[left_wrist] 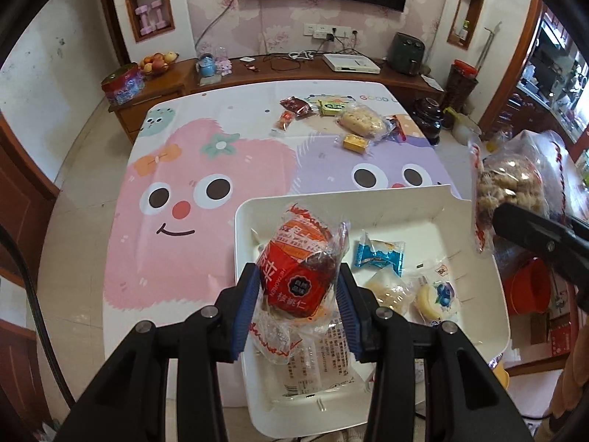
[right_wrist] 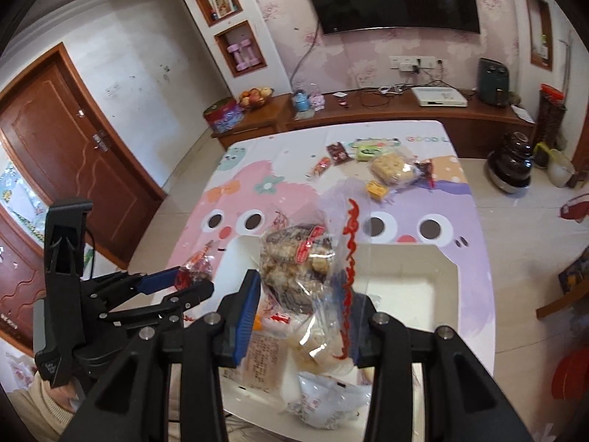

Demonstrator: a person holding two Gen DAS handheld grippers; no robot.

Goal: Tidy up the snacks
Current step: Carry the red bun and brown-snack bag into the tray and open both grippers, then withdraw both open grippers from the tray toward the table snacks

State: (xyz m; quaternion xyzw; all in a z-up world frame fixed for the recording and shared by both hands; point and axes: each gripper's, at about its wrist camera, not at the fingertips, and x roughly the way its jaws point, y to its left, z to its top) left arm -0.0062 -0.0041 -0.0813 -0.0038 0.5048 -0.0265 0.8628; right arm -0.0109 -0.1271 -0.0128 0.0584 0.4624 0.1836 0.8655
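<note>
Left wrist view: the left gripper (left_wrist: 298,298) is clenched on a red-wrapped snack pack (left_wrist: 300,270), its blue pads pressing the clear wrapper from both sides, and the pack hangs over the near part of the white tray (left_wrist: 489,294). Under it in the tray lies a clear packet with printed text (left_wrist: 316,364). Further in sit a small blue-wrapped sweet (left_wrist: 379,256), a pale round cake in clear wrap (left_wrist: 392,291) and a blueberry-printed cake (left_wrist: 440,298) — these last two just beside each other. The tray rests on the near right part of a table covered by a cartoon-monster cloth (left_wrist: 191,199). At the far end of the cloth, well apart from the tray, lie loose snacks: a dark red packet (left_wrist: 296,107), a green packet (left_wrist: 331,107), a wrapped rice-crisp block (left_wrist: 362,121) and a small yellow box (left_wrist: 355,143).

In the right wrist view the right gripper (right_wrist: 302,313) grasps a clear bag of brown puffed snacks (right_wrist: 298,258) — the bag has a red zigzag edge and is held above the same tray (right_wrist: 438,276). The left gripper (right_wrist: 184,283) shows at the left with its red pack (right_wrist: 197,269) between the fingers. The bag (left_wrist: 510,184) also appears at the right edge of the left view, beyond the tray's rim.
</note>
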